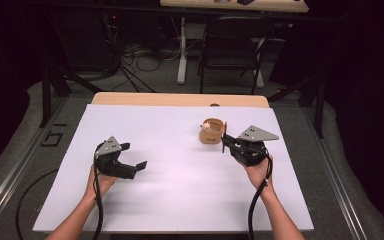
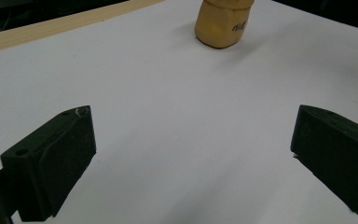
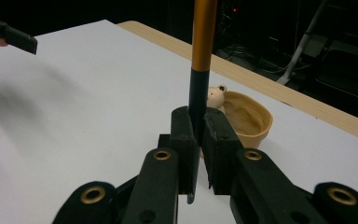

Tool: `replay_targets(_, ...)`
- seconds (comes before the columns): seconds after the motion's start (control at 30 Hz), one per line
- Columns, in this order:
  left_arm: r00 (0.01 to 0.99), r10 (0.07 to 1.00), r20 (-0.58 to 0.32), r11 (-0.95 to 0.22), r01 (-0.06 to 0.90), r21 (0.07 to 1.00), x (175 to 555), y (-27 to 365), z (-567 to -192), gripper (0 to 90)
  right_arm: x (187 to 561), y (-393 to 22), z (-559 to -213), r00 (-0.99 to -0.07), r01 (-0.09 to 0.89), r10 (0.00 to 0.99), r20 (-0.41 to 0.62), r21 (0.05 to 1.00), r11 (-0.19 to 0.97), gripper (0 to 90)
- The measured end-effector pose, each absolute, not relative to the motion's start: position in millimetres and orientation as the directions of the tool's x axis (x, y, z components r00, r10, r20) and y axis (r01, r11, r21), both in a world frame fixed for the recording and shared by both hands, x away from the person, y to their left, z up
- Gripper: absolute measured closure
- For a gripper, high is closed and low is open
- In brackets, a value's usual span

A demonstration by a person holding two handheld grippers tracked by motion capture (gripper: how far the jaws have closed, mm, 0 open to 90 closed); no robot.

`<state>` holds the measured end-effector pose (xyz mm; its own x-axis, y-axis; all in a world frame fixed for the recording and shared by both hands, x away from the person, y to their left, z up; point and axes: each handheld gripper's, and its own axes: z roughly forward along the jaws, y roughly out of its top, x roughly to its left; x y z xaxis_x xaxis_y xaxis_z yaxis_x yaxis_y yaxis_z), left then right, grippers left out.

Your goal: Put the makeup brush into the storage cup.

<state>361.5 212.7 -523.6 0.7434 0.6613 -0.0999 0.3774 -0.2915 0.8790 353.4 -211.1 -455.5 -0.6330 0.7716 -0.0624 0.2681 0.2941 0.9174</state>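
right gripper (image 3: pixel 198 140): fingers clamped on a pen (image 3: pixel 201 51), probably; held upright right beside the cup (image 1: pixel 213 131), likely for dropping in
left gripper (image 1: pixel 126 157): fingers wide apart, empty, waiting over the tabletop (image 1: pixel 170 190)

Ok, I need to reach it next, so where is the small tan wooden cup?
In the high view the small tan wooden cup stands right of centre on the white table sheet, toward its far edge, just left of the right tool.
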Motion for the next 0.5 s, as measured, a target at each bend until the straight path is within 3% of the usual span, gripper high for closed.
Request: replay_targets(0.5, 0.742, 0.664, -0.091, -0.296, 0.373, 0.880, 359.2, 214.0, -523.7, 0.0, 370.1, -213.9, -441.0, -0.616, 0.280, 0.786, -0.048, 0.920, 0.275, 83.6)
